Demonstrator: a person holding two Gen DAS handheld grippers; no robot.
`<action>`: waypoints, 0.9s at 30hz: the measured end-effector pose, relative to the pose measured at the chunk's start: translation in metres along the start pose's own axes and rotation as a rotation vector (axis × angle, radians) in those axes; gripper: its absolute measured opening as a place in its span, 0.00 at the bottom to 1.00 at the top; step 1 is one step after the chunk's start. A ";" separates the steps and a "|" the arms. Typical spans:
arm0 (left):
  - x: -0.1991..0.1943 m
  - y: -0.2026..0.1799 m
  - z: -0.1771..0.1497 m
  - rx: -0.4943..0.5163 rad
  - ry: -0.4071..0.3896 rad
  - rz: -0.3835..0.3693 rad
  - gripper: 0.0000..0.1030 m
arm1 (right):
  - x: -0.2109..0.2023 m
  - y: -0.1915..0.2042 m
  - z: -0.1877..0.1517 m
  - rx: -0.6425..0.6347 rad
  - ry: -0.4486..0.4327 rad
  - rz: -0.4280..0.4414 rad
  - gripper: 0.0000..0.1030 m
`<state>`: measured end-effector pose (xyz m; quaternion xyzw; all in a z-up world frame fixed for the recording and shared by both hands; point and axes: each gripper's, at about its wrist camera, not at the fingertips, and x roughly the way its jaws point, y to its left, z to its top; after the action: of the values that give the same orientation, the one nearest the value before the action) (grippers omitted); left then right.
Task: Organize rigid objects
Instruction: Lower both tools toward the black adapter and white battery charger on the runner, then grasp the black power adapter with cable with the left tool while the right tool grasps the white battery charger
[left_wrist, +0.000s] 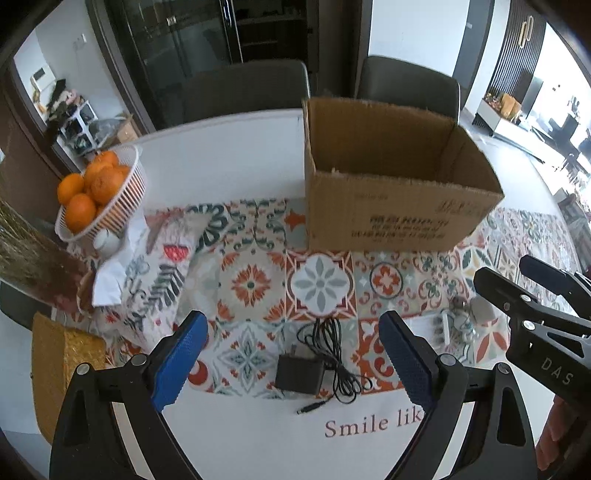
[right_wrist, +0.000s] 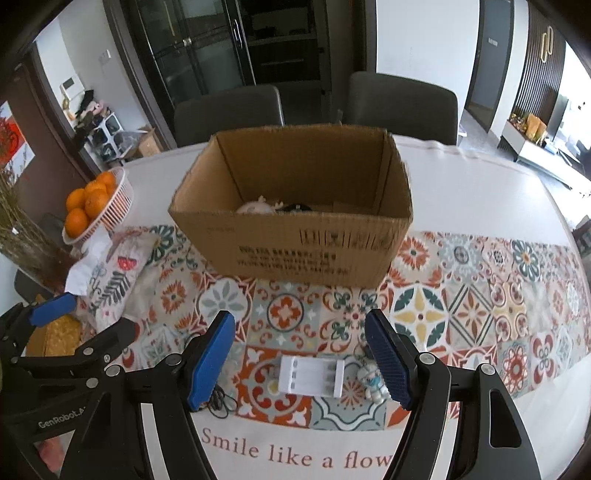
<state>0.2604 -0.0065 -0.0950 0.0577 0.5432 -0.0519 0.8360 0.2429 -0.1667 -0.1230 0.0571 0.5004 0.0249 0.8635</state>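
An open cardboard box (left_wrist: 391, 206) stands on the patterned cloth; in the right wrist view the box (right_wrist: 295, 240) holds a pale item and a dark item at its bottom. A black power adapter (left_wrist: 298, 373) with a coiled cable lies between the fingers of my open, empty left gripper (left_wrist: 291, 365). A white battery charger (right_wrist: 312, 376) and a small astronaut figure (right_wrist: 373, 380) lie between the fingers of my open, empty right gripper (right_wrist: 301, 363). The right gripper also shows at the left wrist view's right edge (left_wrist: 517, 284).
A white basket of oranges (left_wrist: 99, 192) stands at the left on a patterned cushion (left_wrist: 159, 273). A yellow woven item (left_wrist: 55, 362) lies at the near left edge. Two grey chairs (right_wrist: 402, 103) stand behind the table.
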 end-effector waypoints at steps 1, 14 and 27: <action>0.003 0.000 -0.002 0.000 0.013 -0.008 0.92 | 0.003 0.000 -0.002 0.001 0.012 0.000 0.71; 0.054 0.001 -0.027 0.005 0.172 -0.024 0.92 | 0.054 -0.004 -0.028 0.036 0.201 0.032 0.71; 0.098 -0.004 -0.042 -0.007 0.305 -0.057 0.92 | 0.101 -0.013 -0.047 0.086 0.392 0.068 0.72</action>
<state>0.2612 -0.0060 -0.2015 0.0463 0.6654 -0.0644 0.7423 0.2526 -0.1665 -0.2350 0.1047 0.6575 0.0434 0.7449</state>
